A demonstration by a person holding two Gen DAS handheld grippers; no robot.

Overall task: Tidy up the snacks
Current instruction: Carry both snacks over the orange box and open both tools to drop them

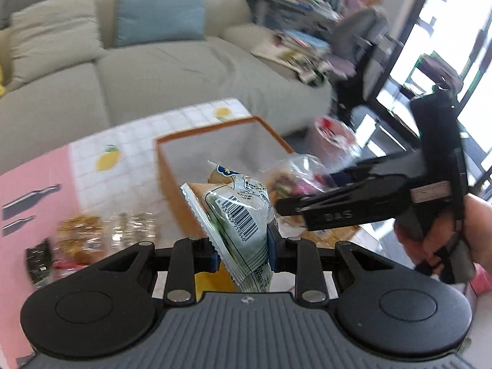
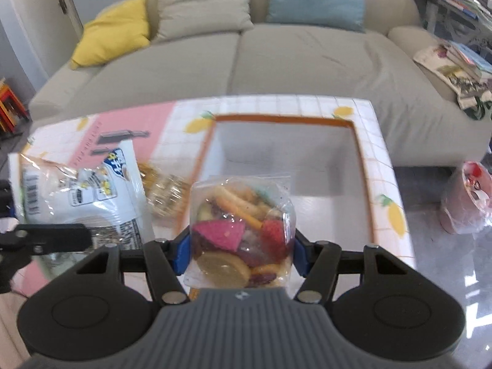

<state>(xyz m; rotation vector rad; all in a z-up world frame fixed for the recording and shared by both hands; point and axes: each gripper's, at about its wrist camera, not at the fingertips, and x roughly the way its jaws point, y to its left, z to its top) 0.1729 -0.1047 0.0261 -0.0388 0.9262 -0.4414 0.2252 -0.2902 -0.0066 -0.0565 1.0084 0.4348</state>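
Observation:
My left gripper (image 1: 243, 253) is shut on a white and green snack packet with a barcode (image 1: 238, 215), held above the table in front of an orange-rimmed grey storage box (image 1: 172, 181). My right gripper (image 2: 240, 253) is shut on a clear bag of mixed dried fruit chips (image 2: 238, 233), held over the near edge of the same box (image 2: 366, 184). In the left wrist view the right gripper (image 1: 286, 207) comes in from the right with that bag (image 1: 292, 178). The white packet (image 2: 83, 190) also shows at the left of the right wrist view.
Several gold-wrapped snacks (image 1: 101, 233) and a dark packet (image 1: 38, 261) lie on the lemon-print tablecloth (image 1: 123, 160) left of the box. A beige sofa (image 2: 276, 61) stands behind the table. A pink bin with a plastic liner (image 2: 464, 196) stands on the floor to the right.

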